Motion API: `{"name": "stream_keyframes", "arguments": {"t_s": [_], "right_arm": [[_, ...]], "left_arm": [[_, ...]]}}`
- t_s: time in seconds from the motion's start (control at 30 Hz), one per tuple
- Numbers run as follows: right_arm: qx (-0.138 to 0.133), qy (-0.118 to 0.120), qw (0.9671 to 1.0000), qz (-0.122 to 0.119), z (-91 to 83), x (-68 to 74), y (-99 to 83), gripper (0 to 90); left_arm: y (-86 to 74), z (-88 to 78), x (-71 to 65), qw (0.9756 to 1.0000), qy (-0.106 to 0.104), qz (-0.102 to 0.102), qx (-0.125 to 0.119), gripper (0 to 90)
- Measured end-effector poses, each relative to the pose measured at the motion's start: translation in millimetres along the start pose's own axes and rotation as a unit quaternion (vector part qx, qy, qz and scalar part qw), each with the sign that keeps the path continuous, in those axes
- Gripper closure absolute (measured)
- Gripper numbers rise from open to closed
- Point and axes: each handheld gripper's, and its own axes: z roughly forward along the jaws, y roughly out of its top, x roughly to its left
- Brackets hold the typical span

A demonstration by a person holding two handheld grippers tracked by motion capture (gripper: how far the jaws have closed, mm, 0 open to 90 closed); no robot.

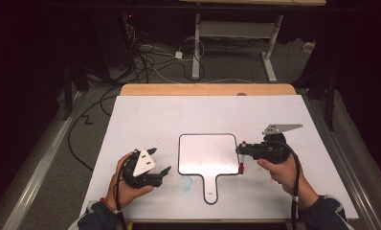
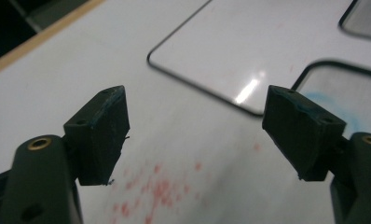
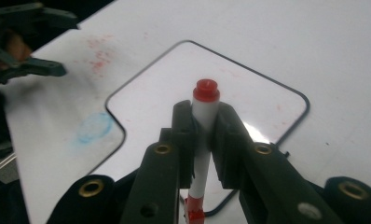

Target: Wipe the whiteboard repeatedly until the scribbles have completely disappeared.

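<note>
A small whiteboard [image 1: 207, 153] with a black rim and a short handle lies flat on the white table top [image 1: 203, 110]. My right gripper [image 1: 240, 154] is at the board's right edge, shut on a white marker [image 1: 241, 155] with red ends. In the right gripper view the marker [image 3: 205, 100] stands upright between the jaws of the right gripper [image 3: 204, 116], above the whiteboard [image 3: 174, 79]. My left gripper [image 1: 160, 160] is left of the board, open and holding nothing. The left gripper [image 2: 195, 126] shows its jaws wide apart over the table, with the whiteboard [image 2: 249, 51] beyond them.
A blue smudge [image 1: 186, 182] marks the table left of the board's handle. Red specks [image 2: 160, 191] dot the table under the left gripper. The table's wooden far edge [image 1: 207, 89] faces a floor with cables [image 1: 150, 62] and a desk frame [image 1: 236, 28].
</note>
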Motion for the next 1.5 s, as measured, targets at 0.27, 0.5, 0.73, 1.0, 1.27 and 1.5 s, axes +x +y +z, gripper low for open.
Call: {"name": "stream_keyframes", "arguments": {"t_s": [0.27,0.5,0.73,1.0,1.27,1.5], "right_arm": [[-0.010,0.001,0.9979,0.064,33.6,-31.6,-0.6,77.8],[-0.003,-0.013,0.9920,0.126,51.5,-56.6,-14.6,70.8],[0.025,-0.070,0.9917,0.105,60.8,-61.7,-21.4,59.9],[0.034,-0.103,0.9927,0.052,67.2,-52.3,-19.2,51.3],[0.028,-0.134,0.9898,0.039,64.5,-53.4,-19.1,47.7],[0.010,-0.136,0.9904,0.023,59.1,-51.4,-17.0,43.5]], "left_arm": [[-17.3,-4.9,2.1,0.9992,0.006,-0.033,0.021,20.7],[-15.7,7.4,-7.2,0.9985,-0.008,0.002,0.054,20.7],[-13.7,11.2,-8.7,0.9982,-0.014,0.005,0.058,20.7],[-13.9,13.3,-8.8,0.9978,-0.018,0.008,0.064,20.7],[-14.3,13.3,-9.0,0.9977,-0.019,0.010,0.064,20.7],[-14.2,12.8,-9.2,0.9977,-0.019,0.012,0.064,20.7]]}}
